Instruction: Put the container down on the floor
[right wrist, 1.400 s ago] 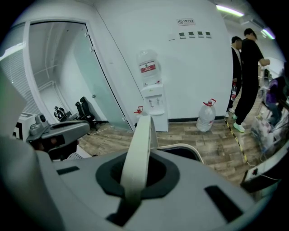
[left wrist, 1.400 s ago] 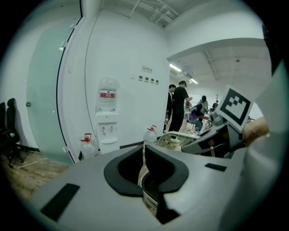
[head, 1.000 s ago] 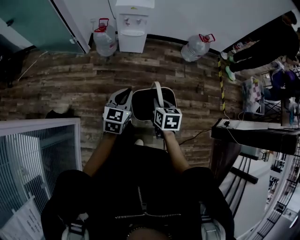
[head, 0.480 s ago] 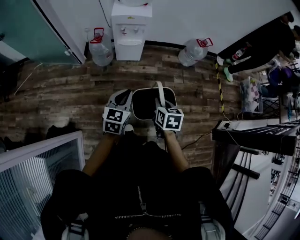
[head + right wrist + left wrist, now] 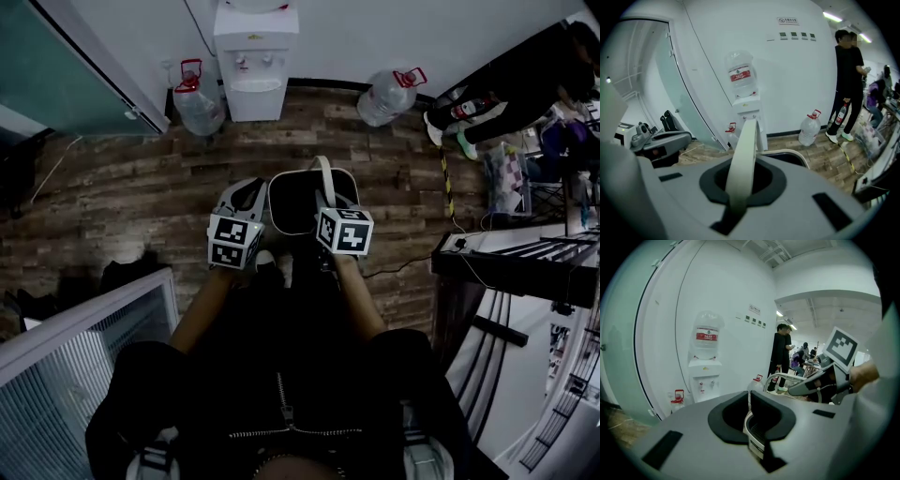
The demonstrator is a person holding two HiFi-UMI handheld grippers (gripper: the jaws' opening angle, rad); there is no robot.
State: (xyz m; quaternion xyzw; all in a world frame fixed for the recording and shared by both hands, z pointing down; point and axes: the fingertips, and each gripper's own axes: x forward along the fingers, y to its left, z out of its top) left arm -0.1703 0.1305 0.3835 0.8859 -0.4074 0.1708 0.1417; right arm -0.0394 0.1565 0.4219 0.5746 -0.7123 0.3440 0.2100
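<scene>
While above the floor (image 5: 141,187), container (image 5: 300,202) between left tool (image 5: 257,192) and right tool (image 5: 325,187), both clamped on it.

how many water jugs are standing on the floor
2: the left jug beside the water dispenser, the right jug further along the wall. Others may be hidden.

text: nothing reading legibly | bottle label (image 5: 739,75) on top of water dispenser (image 5: 746,108): red, print blurring out | wall sign (image 5: 787,20) up-right of water dispenser: showing too small to read
</scene>
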